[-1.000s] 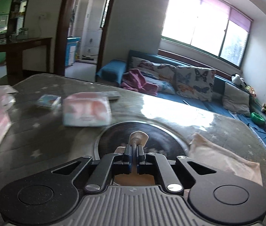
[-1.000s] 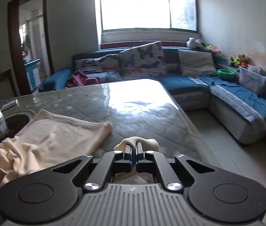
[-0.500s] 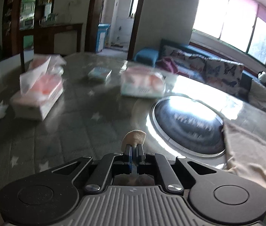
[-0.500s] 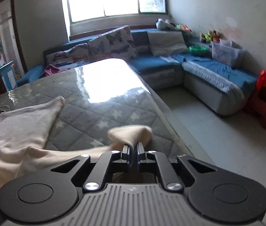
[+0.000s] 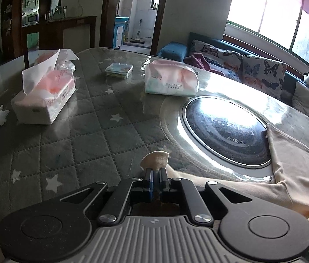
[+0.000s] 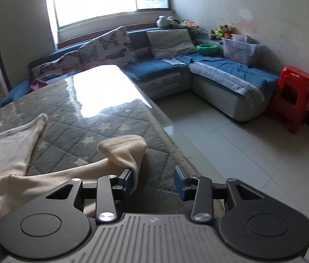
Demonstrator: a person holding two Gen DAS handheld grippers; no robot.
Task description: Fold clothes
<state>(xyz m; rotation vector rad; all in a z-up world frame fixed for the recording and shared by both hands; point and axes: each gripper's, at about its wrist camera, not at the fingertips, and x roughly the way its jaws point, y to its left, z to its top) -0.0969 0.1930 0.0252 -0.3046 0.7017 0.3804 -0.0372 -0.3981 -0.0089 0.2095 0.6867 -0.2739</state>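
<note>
A cream garment (image 5: pixel 296 171) lies spread over the quilted grey table (image 5: pixel 84 131), partly across the round dark hob (image 5: pixel 226 131). My left gripper (image 5: pixel 156 173) is shut on a corner of the cream garment, and a tuft of fabric sticks out past the tips. In the right wrist view the cream garment (image 6: pixel 5 153) stretches to the left. My right gripper (image 6: pixel 153 180) is opening. Another corner (image 6: pixel 123 149) of the garment leans against the left pad only, with a wide gap to the right pad.
Two tissue packs (image 5: pixel 45 96) (image 5: pixel 170 81) and a small flat box (image 5: pixel 119 70) sit on the table's far side. The table's right edge (image 6: pixel 165 120) drops to a tiled floor. A blue corner sofa (image 6: pixel 209 72) and a red stool (image 6: pixel 290 96) stand beyond.
Both hands swung outward and sank toward the table. The right jaws, shut on the garment corner before, have parted and let it go. The left stays shut on its corner.
</note>
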